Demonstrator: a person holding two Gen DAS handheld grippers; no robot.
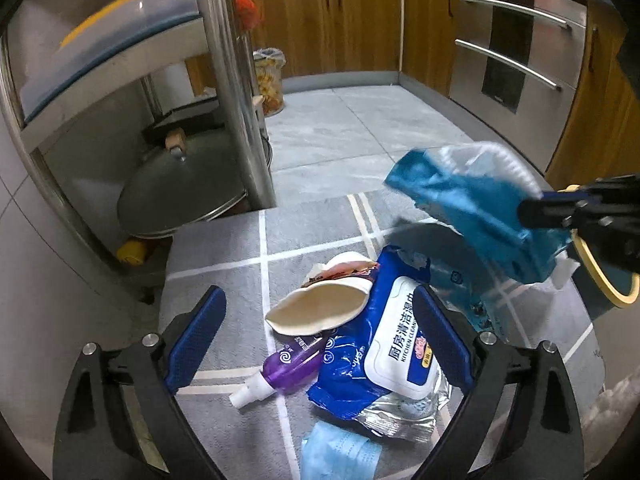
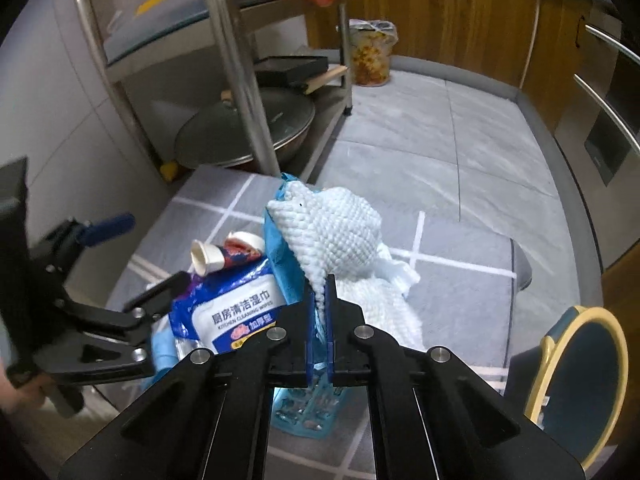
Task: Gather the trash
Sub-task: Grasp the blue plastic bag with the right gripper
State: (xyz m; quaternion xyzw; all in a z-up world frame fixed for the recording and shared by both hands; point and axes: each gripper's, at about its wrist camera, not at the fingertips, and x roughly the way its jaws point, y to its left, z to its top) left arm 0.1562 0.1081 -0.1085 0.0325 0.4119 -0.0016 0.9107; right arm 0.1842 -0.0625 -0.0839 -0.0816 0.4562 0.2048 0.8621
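My right gripper (image 2: 319,292) is shut on a blue wrapper with a white textured wipe (image 2: 332,232) and holds it above the grey mat; it also shows in the left wrist view (image 1: 480,204). My left gripper (image 1: 320,320) is open, its blue fingers either side of a trash pile on the mat: a blue kitchen-wipes pack (image 1: 392,352), a squashed paper cup (image 1: 320,308), a small purple spray bottle (image 1: 288,368) and a blue face mask (image 1: 340,456). The pack (image 2: 236,312) and cup (image 2: 216,256) also show in the right wrist view.
A dark bin with a yellow rim (image 2: 580,380) stands at the right, also seen in the left wrist view (image 1: 600,276). A steel rack (image 1: 228,80) with a lidded wok (image 1: 180,188) stands at the left. Wood cabinets (image 1: 340,20) and a lined bin (image 1: 270,80) stand behind.
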